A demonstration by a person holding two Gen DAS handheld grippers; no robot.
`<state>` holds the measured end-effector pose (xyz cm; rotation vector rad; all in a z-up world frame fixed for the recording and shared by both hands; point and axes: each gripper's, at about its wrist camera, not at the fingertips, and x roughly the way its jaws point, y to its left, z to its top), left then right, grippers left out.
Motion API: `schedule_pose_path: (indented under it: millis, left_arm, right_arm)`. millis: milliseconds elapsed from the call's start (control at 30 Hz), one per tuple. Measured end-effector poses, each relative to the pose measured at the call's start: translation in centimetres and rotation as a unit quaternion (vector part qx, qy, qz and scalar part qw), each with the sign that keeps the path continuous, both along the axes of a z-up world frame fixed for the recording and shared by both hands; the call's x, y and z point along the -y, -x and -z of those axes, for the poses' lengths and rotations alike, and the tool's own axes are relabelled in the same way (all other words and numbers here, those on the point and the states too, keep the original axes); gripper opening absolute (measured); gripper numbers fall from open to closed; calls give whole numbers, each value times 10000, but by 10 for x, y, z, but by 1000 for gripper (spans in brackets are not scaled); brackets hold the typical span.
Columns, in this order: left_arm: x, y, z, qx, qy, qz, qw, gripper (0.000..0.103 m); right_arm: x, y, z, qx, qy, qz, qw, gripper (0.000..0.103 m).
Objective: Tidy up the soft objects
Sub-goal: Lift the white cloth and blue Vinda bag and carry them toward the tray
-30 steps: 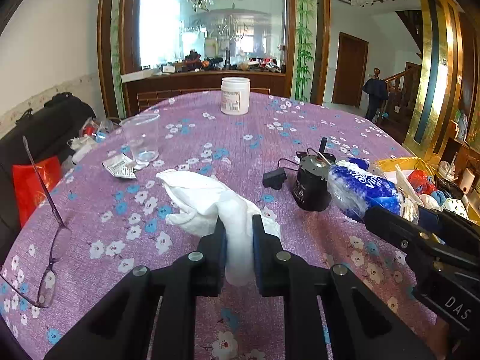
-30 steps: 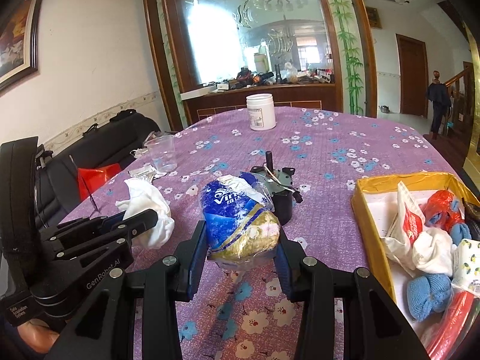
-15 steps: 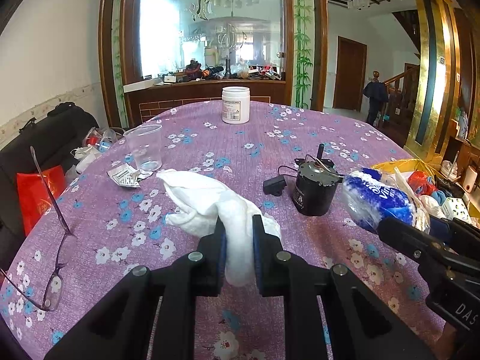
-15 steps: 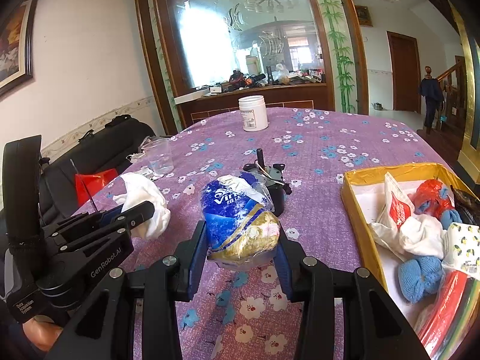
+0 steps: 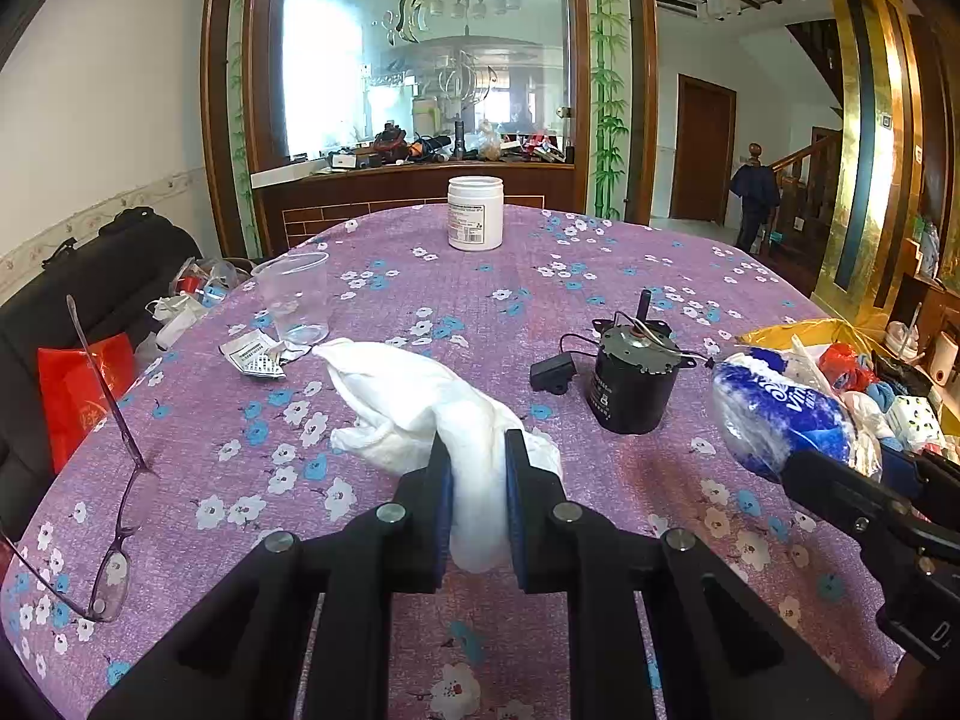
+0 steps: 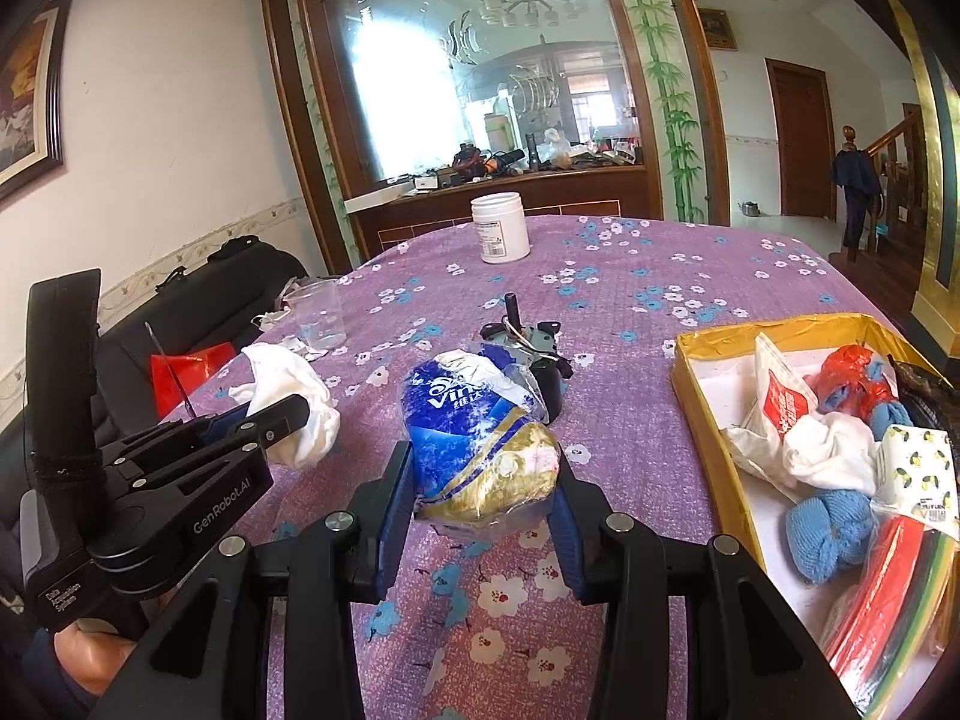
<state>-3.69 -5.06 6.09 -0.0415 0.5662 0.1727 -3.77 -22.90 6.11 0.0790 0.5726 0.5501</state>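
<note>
My left gripper [image 5: 477, 468] is shut on a crumpled white cloth [image 5: 414, 402], whose far end trails over the purple flowered tablecloth [image 5: 456, 306]. From the right wrist view the same gripper [image 6: 300, 414] and cloth [image 6: 288, 384] show at the left. My right gripper [image 6: 486, 480] is shut on a blue and gold plastic tissue pack [image 6: 480, 432], held above the table. That pack [image 5: 780, 414] appears at the right of the left wrist view. A yellow box [image 6: 708, 396] at the right holds several soft items: white cloth, blue socks, red bags.
A black motor with wires [image 5: 630, 378], a clear plastic cup [image 5: 294, 300], a white jar [image 5: 475, 213], torn paper scraps [image 5: 255, 357] and spectacles [image 5: 102, 456] lie on the table. A black sofa with a red bag [image 5: 78, 396] stands left. A person [image 5: 753, 204] stands far off by the stairs.
Both views have tilted slightly, so the table sits a little lower in frame. Both grips look unchanged and nothing on the table has moved.
</note>
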Motion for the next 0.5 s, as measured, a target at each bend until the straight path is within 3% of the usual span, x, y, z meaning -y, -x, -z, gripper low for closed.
schedule_pose_path:
  millis: [500]
  left_arm:
    - [4, 6, -4, 136, -185, -111, 9997, 15]
  right_arm:
    - [11, 13, -11, 82, -56, 163, 9998, 45]
